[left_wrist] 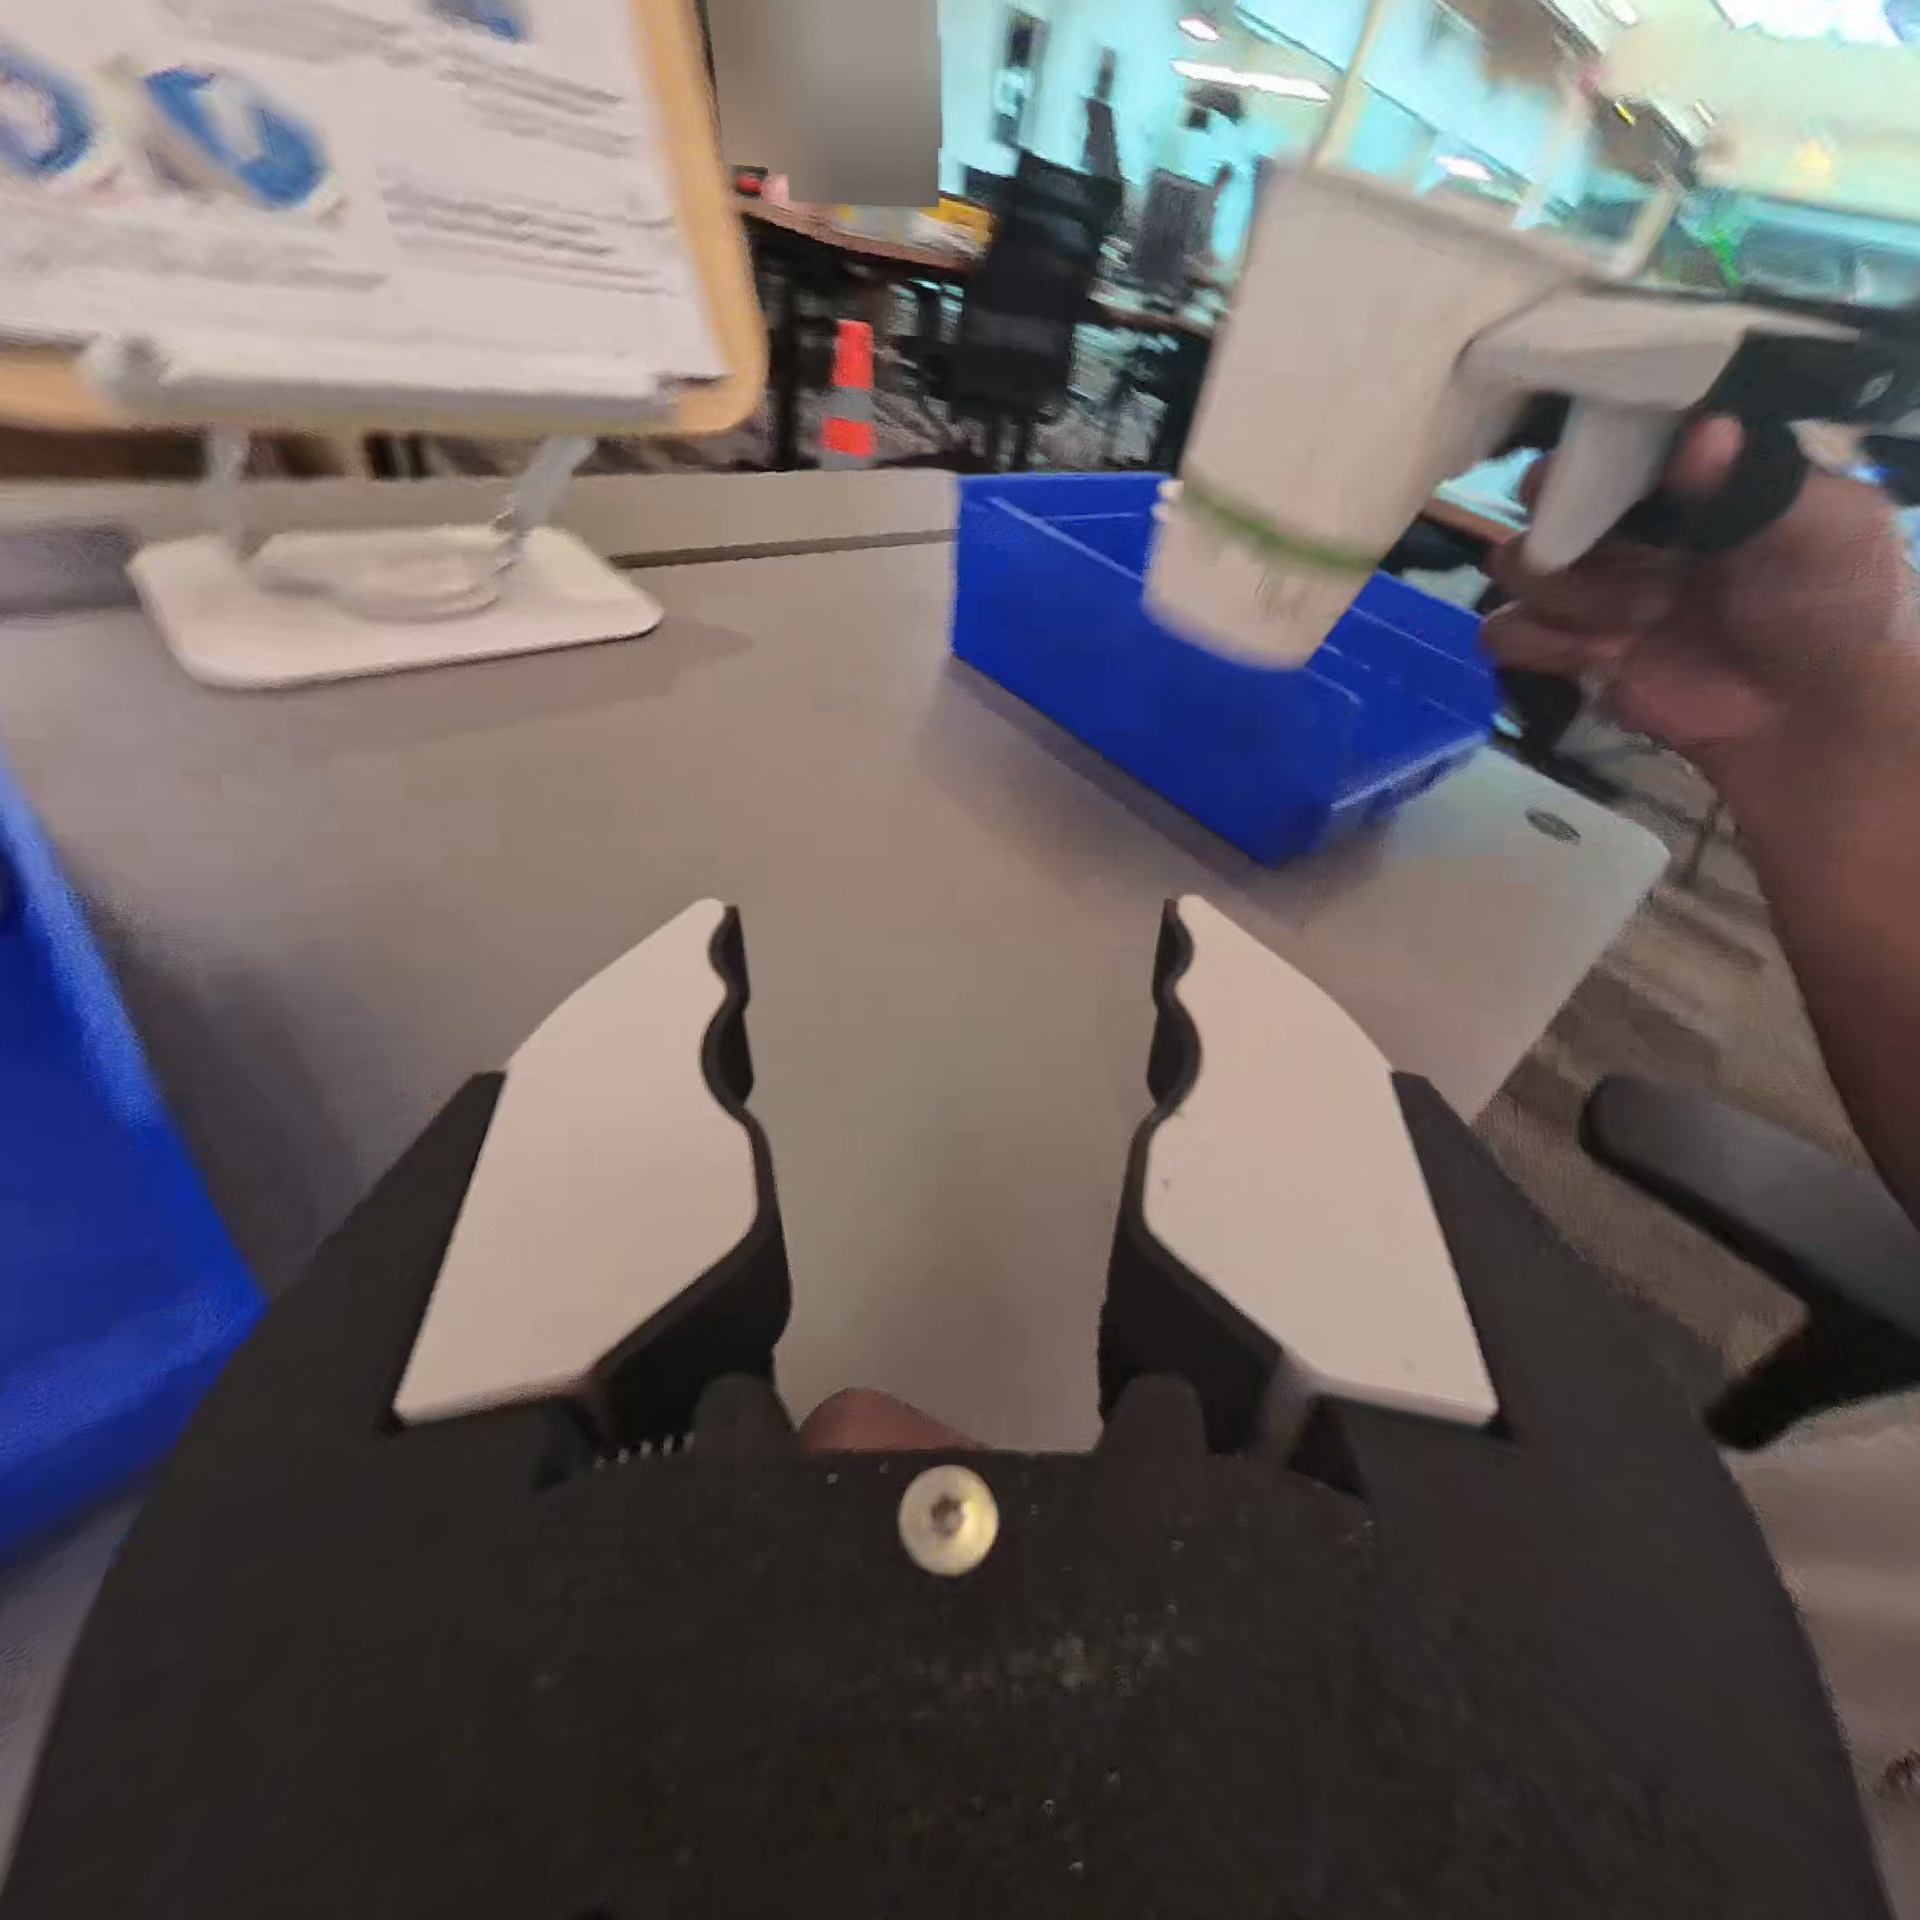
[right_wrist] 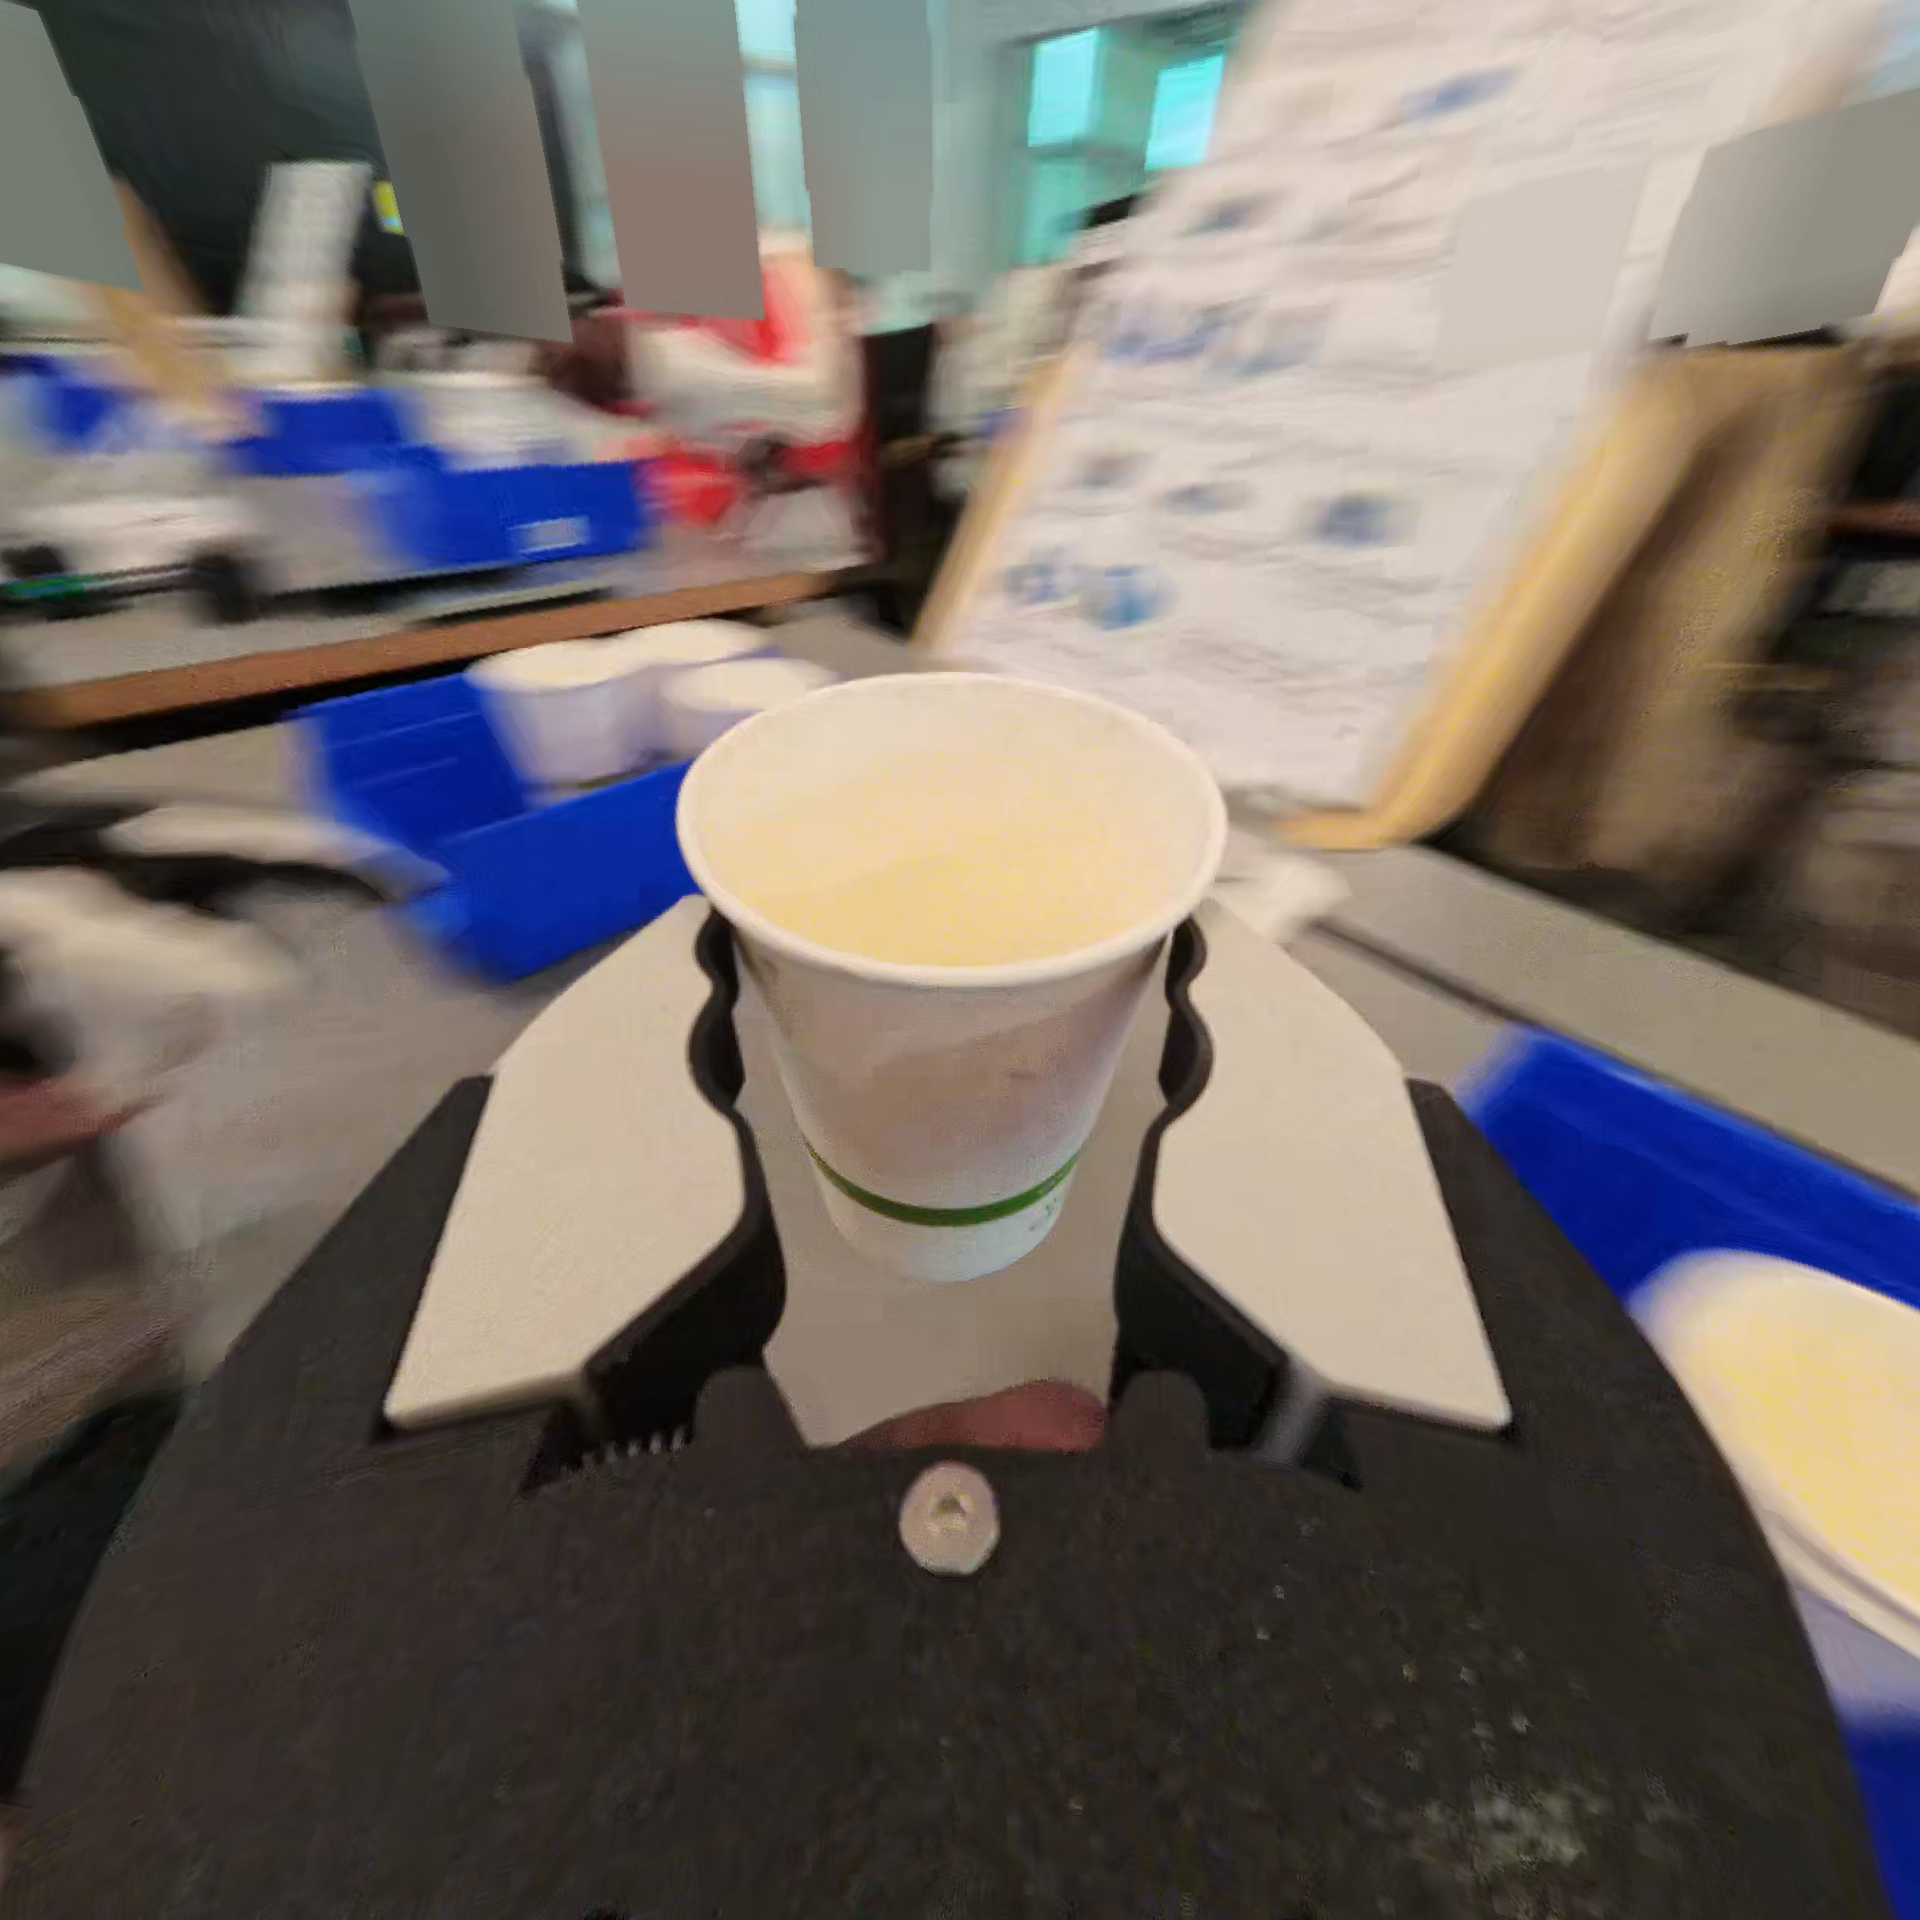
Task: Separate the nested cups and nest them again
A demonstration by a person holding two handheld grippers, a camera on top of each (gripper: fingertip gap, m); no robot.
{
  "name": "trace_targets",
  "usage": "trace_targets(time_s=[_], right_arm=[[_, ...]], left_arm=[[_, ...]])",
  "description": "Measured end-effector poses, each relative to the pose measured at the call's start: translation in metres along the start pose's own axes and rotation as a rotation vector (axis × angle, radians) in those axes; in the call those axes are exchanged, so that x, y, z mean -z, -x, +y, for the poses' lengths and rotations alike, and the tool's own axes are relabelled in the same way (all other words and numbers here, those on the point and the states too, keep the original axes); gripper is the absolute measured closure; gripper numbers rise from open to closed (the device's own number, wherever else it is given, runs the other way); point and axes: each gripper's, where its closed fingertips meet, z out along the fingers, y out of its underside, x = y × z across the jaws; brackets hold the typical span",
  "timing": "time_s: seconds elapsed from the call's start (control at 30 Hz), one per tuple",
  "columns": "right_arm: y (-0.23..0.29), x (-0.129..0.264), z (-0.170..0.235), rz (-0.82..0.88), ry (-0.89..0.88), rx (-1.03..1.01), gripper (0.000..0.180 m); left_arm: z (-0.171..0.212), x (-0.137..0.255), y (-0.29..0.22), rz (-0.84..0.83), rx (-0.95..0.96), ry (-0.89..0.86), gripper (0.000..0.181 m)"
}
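My right gripper (right_wrist: 951, 956) is shut on a white paper cup with a green band (right_wrist: 935, 1060). The fingertips pinch it just under the rim, and it is upright with its mouth open. In the left wrist view this cup (left_wrist: 1309, 416) hangs tilted in the right gripper (left_wrist: 1455, 353) above a blue bin (left_wrist: 1195, 707). I cannot tell whether another cup is nested in it. My left gripper (left_wrist: 951, 935) is open and empty, low over the grey table (left_wrist: 831, 779).
A blue bin (right_wrist: 551, 883) at back left holds several white cups (right_wrist: 623, 707). Another blue bin (right_wrist: 1662, 1164) at right holds a cup (right_wrist: 1818, 1455). A clipboard with pages (left_wrist: 364, 208) stands on a white stand (left_wrist: 395, 603). A person's hand (left_wrist: 1714, 644) holds the right gripper.
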Motion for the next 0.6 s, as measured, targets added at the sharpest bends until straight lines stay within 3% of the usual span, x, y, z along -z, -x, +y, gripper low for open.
trace_targets(time_s=[0.1, 0.23, 0.37, 0.6], right_arm=[[-0.102, 0.039, -0.022, 0.397, -0.043, -0.027, 0.100], [-0.194, 0.062, -0.003, 0.631, 0.021, -0.093, 0.099], [-0.226, 0.051, 0.041, 0.639, 0.133, -0.146, 0.099], [-0.223, 0.038, 0.101, 0.558, 0.296, -0.239, 0.097]], left_arm=[[0.028, 0.010, 0.013, -0.077, 0.078, 0.020, 0.107], [0.033, 0.017, 0.022, -0.102, 0.129, 0.007, 0.108], [0.030, 0.017, 0.020, -0.045, 0.201, 0.005, 0.108], [0.040, 0.013, 0.012, -0.024, 0.165, 0.039, 0.109]])
